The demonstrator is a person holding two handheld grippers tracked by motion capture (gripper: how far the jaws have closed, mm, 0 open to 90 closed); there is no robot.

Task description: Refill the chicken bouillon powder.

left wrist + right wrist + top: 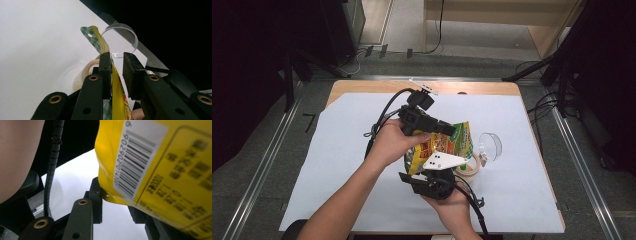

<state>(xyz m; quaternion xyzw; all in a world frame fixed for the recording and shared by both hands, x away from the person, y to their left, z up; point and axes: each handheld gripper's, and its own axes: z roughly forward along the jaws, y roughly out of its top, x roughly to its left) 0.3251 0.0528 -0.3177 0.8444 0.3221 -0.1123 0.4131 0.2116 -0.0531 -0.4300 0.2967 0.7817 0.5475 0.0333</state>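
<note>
**Two grippers on one yellow snack bag**

Nearest the table's front edge: right hand [455,202] wrapped round the right gripper [435,176], grey three-cornered plate on top, cable trailing back toward the person. Jaws only partly apart, with the bottom edge of the yellow snack bag [447,145] between them; left pad [96,201] touching the bag's lower corner, far pad hidden behind the bag, so a firm pinch cannot be confirmed. Barcode and blurred print facing the right gripper view.

Just beyond: left hand [393,142] carrying the left gripper [451,129], reaching across from the left at the bag's upper part. Jaws narrowly parted; bag's thin top seam, green-checked with a hang hole, running up between them, flat against the left pad [105,72], clear of the right pad [132,72].

Bag raised off the white table sheet [337,165], roughly mid-table.

Beside the bag, on the sheet: roll of tape [469,169]. Farther right: clear plastic cup [490,145], lying on its side.
</note>
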